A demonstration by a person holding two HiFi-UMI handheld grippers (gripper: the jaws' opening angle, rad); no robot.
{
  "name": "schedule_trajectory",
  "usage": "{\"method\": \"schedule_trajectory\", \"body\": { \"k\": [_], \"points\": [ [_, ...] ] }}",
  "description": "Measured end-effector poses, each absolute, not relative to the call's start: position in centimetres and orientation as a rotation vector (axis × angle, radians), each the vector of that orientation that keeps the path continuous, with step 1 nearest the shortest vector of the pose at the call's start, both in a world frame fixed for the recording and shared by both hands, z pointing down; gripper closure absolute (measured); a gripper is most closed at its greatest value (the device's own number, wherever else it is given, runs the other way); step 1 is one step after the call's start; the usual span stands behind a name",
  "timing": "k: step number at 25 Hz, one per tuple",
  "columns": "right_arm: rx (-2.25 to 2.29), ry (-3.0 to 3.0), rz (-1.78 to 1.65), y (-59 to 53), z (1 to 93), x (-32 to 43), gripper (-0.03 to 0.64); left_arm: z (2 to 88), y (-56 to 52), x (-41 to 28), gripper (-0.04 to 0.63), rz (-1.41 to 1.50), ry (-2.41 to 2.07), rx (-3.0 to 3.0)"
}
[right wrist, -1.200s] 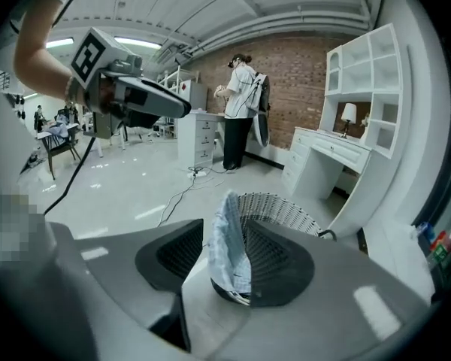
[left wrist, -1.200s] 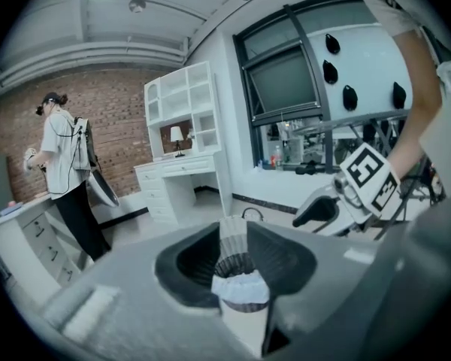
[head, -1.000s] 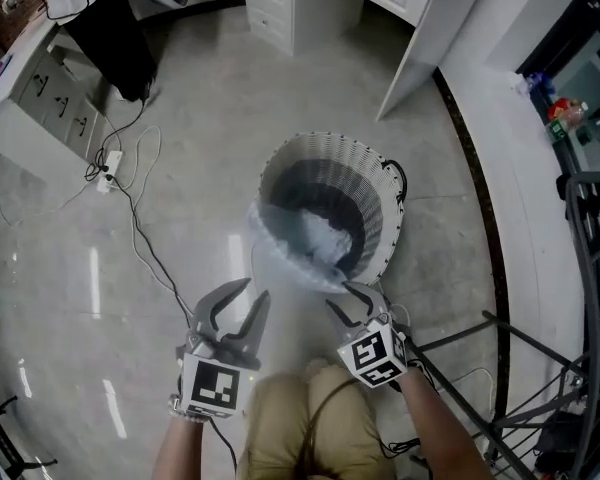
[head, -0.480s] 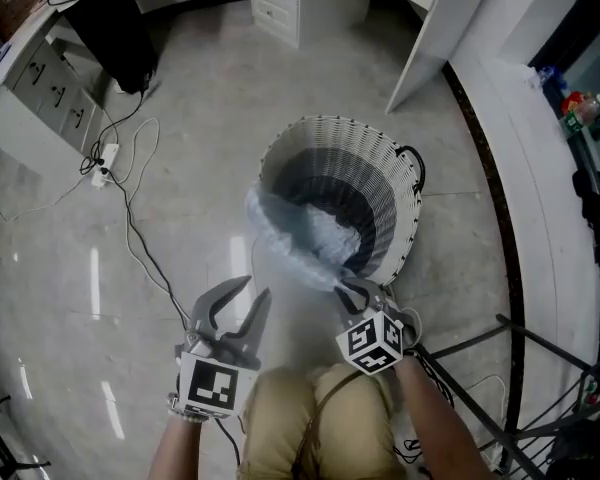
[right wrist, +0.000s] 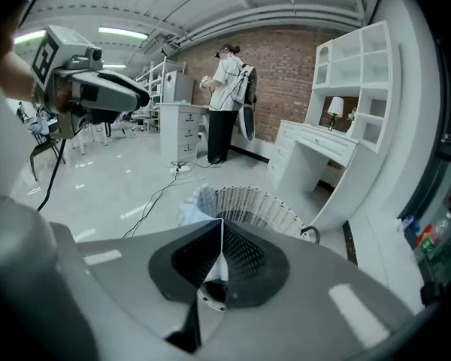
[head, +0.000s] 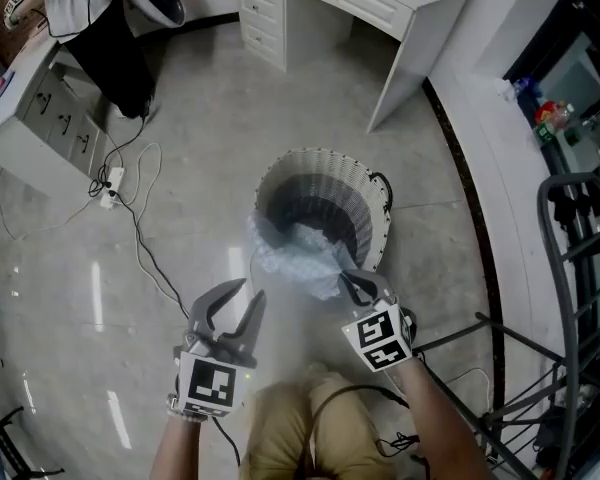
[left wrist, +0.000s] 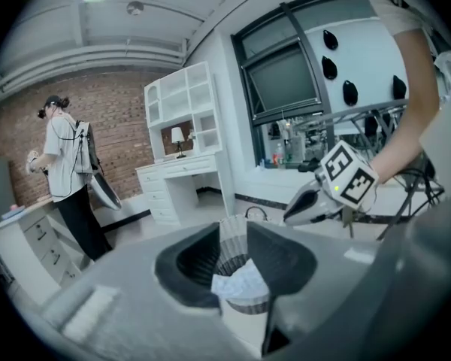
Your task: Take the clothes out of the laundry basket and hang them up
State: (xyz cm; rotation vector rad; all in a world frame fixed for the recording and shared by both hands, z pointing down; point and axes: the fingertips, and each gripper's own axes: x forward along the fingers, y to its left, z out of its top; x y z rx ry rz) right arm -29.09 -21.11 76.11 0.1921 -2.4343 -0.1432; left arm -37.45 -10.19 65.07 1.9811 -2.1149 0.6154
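Note:
A white wicker laundry basket (head: 372, 220) stands on the grey floor ahead of me. A pale blue-white garment (head: 292, 264) spills out over its near rim. My right gripper (head: 352, 285) is at that rim, its jaws closing down onto a fold of the garment, with the pads pressed on thin cloth in the right gripper view (right wrist: 219, 260). My left gripper (head: 236, 306) hovers open to the left of the basket, short of it, with nothing between its fingers. In the left gripper view, the basket (left wrist: 233, 235) and garment (left wrist: 240, 284) show between the left jaws.
A dark metal clothes rack (head: 570, 298) stands at my right. A white desk (head: 370, 3) is beyond the basket, and a grey drawer cabinet (head: 45, 103) at far left. A power strip with a black cable (head: 111, 178) trails across the floor. A person (right wrist: 227, 104) stands far off.
The right gripper's jaws went from open at the basket's near rim to shut on the garment. The basket now looks farther away. The left gripper stayed open in place.

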Motion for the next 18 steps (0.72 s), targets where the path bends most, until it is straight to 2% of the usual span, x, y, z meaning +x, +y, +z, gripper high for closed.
{"method": "schedule_trajectory", "body": {
  "k": [10, 18],
  "points": [
    [0.340, -2.556, -0.164, -26.0, 55.6, -28.0, 0.607, 50.1, -13.5, -36.1, 0.483, 0.647, -2.126, 2.049],
    [0.517, -2.628, -0.286, -29.0, 42.5, -24.4, 0.607, 43.4, -16.9, -33.0, 0.472, 0.669, -2.071, 2.212]
  ]
}}
